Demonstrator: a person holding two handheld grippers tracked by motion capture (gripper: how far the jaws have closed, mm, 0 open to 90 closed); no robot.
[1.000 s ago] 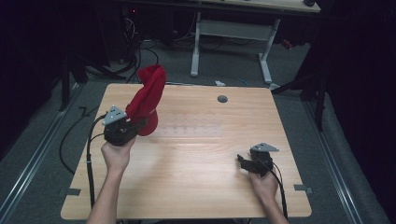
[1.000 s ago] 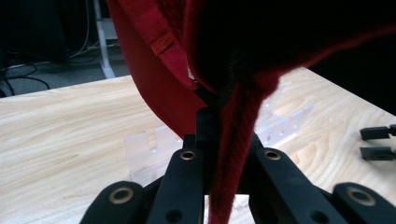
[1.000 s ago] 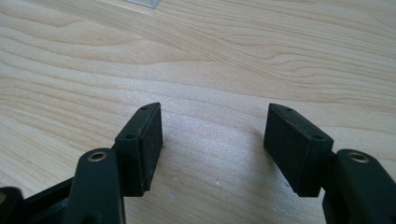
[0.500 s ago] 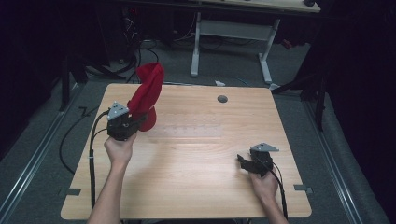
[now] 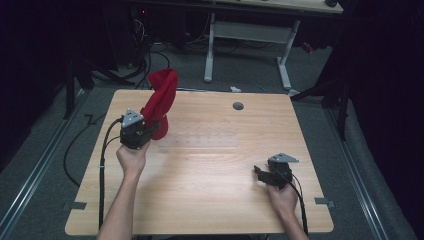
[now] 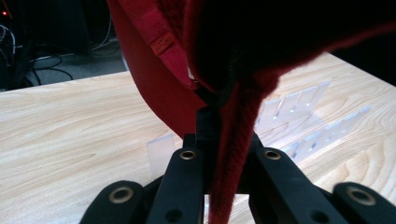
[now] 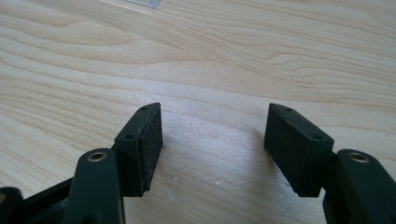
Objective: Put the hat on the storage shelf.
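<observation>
A red cloth stands up from the left side of the wooden table, its lower end near the tabletop. My left gripper is shut on the cloth's edge. In the left gripper view the red cloth hangs over the jaws and a fold of it runs down between them at my left gripper. My right gripper rests low at the table's right front, held by a hand. In the right gripper view my right gripper is open over bare wood with nothing between its pads.
A clear plastic strip piece lies flat at the table's middle, and it shows as clear plastic behind the cloth. A round grommet hole sits near the far edge. Black cables trail off the left side. A white desk frame stands beyond.
My left hand has carried the red cloth a little toward the near side and lower. The right gripper has stayed where it was.
</observation>
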